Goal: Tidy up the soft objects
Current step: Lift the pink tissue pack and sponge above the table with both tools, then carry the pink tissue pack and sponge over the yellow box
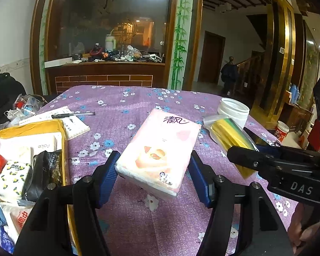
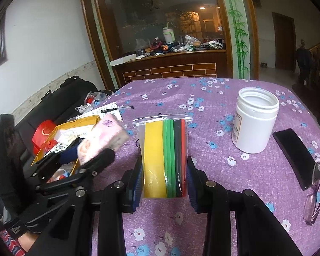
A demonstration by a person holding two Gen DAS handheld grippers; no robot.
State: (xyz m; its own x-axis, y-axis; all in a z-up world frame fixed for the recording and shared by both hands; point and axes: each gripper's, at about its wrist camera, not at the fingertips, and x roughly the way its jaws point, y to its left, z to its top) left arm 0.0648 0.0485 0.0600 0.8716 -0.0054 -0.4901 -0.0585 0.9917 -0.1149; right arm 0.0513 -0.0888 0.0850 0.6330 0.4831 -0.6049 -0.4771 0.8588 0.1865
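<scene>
On the far left sits a yellow box (image 1: 63, 140) that already has small soft packs in it. Just right of the box, the left gripper (image 1: 153, 170) holds a pink tissue pack (image 1: 160, 149) by its near end, with a blue pad pressed on each side. The pack looks lifted off the purple table (image 1: 125, 98), but I cannot be sure. Further right, the right gripper (image 2: 165, 177) pinches a clear bag (image 2: 164, 149) of yellow, green, black and red strips, one pad on each side of the bag, and holds it up. So both soft things seem picked up, and I think the step now is to carry them to the box. The next move would be to swing the tissue pack left, over the box, and open the pads so it drops in next to the other packs. The bag would go after that. The left view shows what is inside the box, like a black packet and a white pack with lemons. The right view shows less of the box, but it shows things the left view misses: the whole white jar (image 2: 256, 123), a black phone (image 2: 294, 155) and glasses (image 2: 317, 189) on the right side of the table.
</scene>
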